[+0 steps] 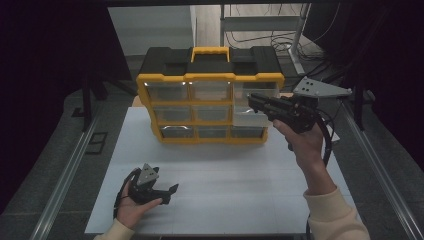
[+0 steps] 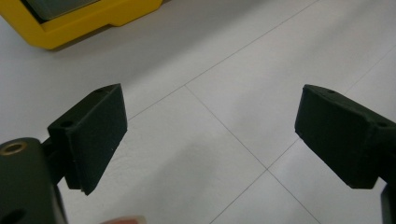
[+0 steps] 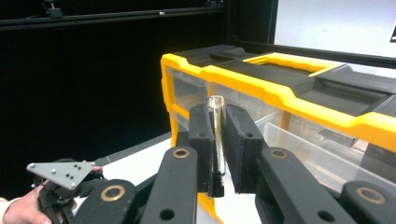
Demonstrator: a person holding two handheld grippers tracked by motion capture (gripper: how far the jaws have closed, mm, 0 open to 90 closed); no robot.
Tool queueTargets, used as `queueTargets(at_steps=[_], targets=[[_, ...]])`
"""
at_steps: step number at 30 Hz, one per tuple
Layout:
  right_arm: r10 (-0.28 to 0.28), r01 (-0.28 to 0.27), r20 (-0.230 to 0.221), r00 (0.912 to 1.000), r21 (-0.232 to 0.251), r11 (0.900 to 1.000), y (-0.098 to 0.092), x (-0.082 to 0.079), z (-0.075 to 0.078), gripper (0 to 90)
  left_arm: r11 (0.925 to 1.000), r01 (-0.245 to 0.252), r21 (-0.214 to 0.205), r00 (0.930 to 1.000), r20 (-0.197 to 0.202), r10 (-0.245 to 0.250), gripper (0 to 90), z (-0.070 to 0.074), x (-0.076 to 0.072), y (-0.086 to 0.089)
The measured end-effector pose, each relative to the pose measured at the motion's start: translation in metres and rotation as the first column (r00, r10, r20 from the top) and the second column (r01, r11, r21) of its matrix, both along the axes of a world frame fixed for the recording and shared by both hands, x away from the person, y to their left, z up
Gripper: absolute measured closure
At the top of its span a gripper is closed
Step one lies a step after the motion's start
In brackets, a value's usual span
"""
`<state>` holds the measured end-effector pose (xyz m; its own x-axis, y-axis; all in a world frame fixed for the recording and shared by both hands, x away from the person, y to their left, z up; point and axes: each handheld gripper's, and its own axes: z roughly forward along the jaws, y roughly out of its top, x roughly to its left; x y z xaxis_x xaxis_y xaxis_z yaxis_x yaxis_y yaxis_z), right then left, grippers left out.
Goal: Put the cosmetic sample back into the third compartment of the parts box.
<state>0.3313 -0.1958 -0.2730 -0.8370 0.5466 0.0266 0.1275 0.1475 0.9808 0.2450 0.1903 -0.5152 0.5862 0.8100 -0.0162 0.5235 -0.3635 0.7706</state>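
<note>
A yellow and black drawer organizer (image 1: pixel 210 95) stands at the back of the white board. Its middle right drawer (image 1: pixel 248 119) sticks out a little. My right gripper (image 1: pixel 253 101) hovers in front of the organizer's right column, above that drawer. In the right gripper view this gripper (image 3: pixel 217 114) is shut on a shiny metal socket (image 3: pixel 216 140), which stands upright between the pads. Near the front left of the board, my left gripper (image 1: pixel 172 192) rests low in the hand. Its jaws (image 2: pixel 210 140) stand wide open with only bare board between them.
The white board (image 1: pixel 225 200) has free room between the organizer and the front edge. Metal rails (image 1: pixel 65 180) run along both sides of the table. The organizer's yellow bottom corner (image 2: pixel 79 23) shows at the top left of the left gripper view.
</note>
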Motion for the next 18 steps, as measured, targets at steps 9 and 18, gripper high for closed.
queueTargets(at_steps=[9,18], targets=[[-0.029,0.029,0.011,0.9995,-0.001,0.9996,-0.001,0.007,0.007,81.2,1.0000,0.000,0.001,1.0000,0.000,0.000,9.8,0.000,0.000,0.000],[-0.076,0.076,0.007,0.9971,-0.004,0.9971,-0.005,0.022,0.010,81.2,1.0000,-0.004,0.000,1.0000,0.000,0.004,9.7,0.000,0.001,0.000]])
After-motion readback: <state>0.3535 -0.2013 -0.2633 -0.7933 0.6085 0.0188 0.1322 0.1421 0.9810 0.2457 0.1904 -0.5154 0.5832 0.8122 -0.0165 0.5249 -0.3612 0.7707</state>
